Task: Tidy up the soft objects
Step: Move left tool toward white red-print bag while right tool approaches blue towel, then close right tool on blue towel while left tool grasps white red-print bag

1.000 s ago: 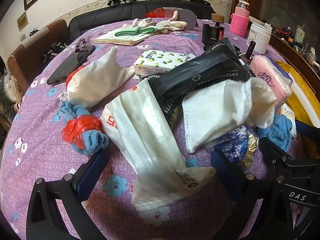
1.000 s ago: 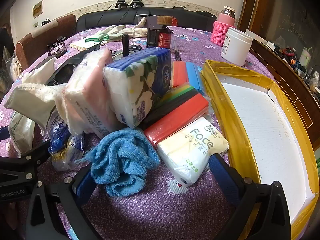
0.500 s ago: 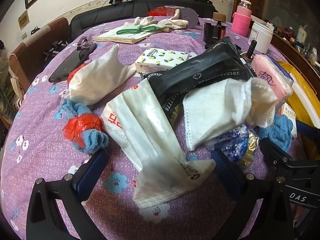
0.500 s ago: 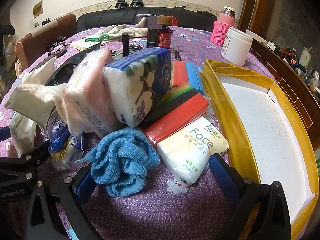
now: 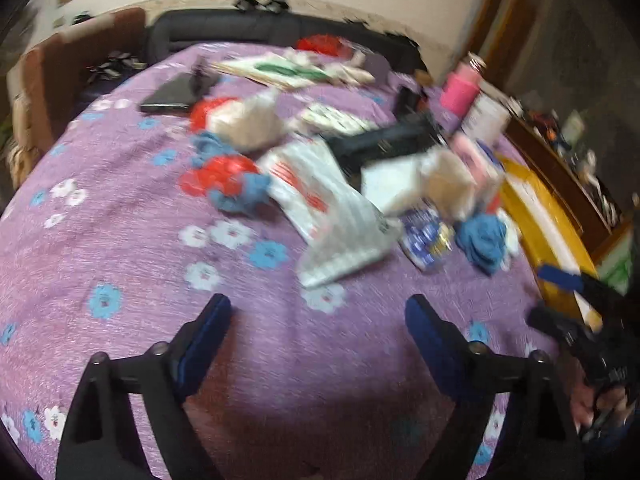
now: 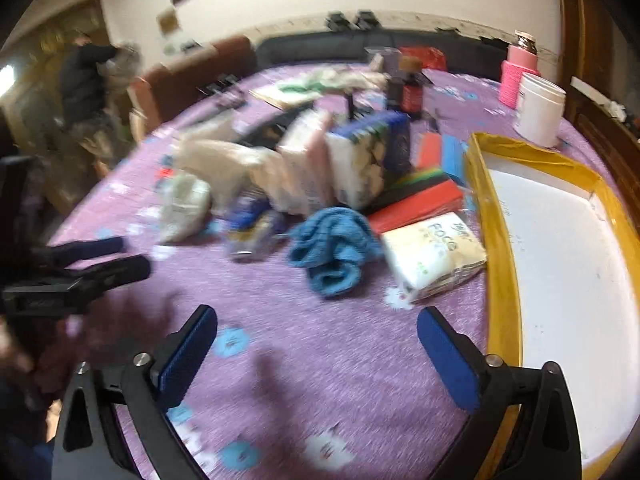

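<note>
Both grippers are sitting farther back from the pile than before. The left gripper (image 5: pixel 318 320), its jaws just narrowing, is gaping over bare purple desk (image 5: pixel 120 240), holding nothing; the right gripper (image 6: pixel 318 330) is likewise spread and empty. Beyond it are lying a blue cloth (image 6: pixel 332 248), then a tissue pack (image 6: pixel 434 254) touching the yellow tray (image 6: pixel 500 264).

Soft objects heaped on a purple floral tablecloth (image 6: pixel 320 360). A crumpled blue towel (image 6: pixel 334 248) lies at the near edge of the heap, touching a flat cream tissue pack (image 6: pixel 434 254) printed "Face". Behind them, a blue-and-white tissue pack (image 6: pixel 368 164) and a pink pack (image 6: pixel 304 160) stand on edge, side by side. A white ribbed bag (image 5: pixel 332 216) sprawls flat, beside a red-banded blue cloth (image 5: pixel 232 188).
</note>
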A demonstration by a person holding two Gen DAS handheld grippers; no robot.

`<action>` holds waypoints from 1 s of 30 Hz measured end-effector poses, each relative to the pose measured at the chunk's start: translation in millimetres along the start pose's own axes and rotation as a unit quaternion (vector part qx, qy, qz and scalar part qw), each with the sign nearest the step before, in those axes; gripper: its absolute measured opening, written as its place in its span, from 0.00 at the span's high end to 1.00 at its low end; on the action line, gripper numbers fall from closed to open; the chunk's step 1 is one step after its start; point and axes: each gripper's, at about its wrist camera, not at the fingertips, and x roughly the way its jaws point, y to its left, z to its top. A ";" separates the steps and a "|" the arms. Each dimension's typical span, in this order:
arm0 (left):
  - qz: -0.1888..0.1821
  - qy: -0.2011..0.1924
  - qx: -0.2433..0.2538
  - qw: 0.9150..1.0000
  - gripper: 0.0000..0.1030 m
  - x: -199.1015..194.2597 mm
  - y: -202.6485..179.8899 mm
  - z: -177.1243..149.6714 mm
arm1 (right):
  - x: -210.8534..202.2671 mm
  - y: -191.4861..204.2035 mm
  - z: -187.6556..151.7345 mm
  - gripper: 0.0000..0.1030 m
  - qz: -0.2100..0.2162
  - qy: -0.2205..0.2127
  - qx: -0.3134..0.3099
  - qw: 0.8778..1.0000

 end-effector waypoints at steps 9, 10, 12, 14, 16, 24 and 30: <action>-0.001 -0.007 -0.016 1.000 0.31 -0.7 5.6 5.0 | -5.0 -9.2 26.6 0.36 -0.034 -0.017 0.007 0.999; -0.005 -0.002 -0.018 1.000 0.36 1.3 7.1 5.3 | 2.0 -9.2 32.0 0.36 -0.022 -0.015 0.004 1.000; -0.009 0.007 -0.024 1.000 0.40 4.3 9.8 5.1 | 12.8 -6.8 38.8 0.36 -0.038 -0.008 -0.006 0.999; -0.009 0.006 -0.028 1.000 0.40 4.5 12.5 3.1 | 29.9 -2.9 45.8 0.36 -0.048 0.005 -0.021 0.999; -0.006 0.006 -0.032 0.999 0.40 4.4 14.2 3.1 | 51.0 -2.0 47.2 0.36 -0.067 0.024 -0.036 0.997; 0.017 0.013 -0.039 0.999 0.40 4.4 4.0 20.6 | 44.8 -9.9 34.5 0.59 -0.026 -0.023 -0.029 0.999; 0.007 0.055 -0.073 0.996 0.49 33.1 -18.1 58.7 | 12.3 -26.9 36.8 0.59 0.011 -0.089 0.011 0.996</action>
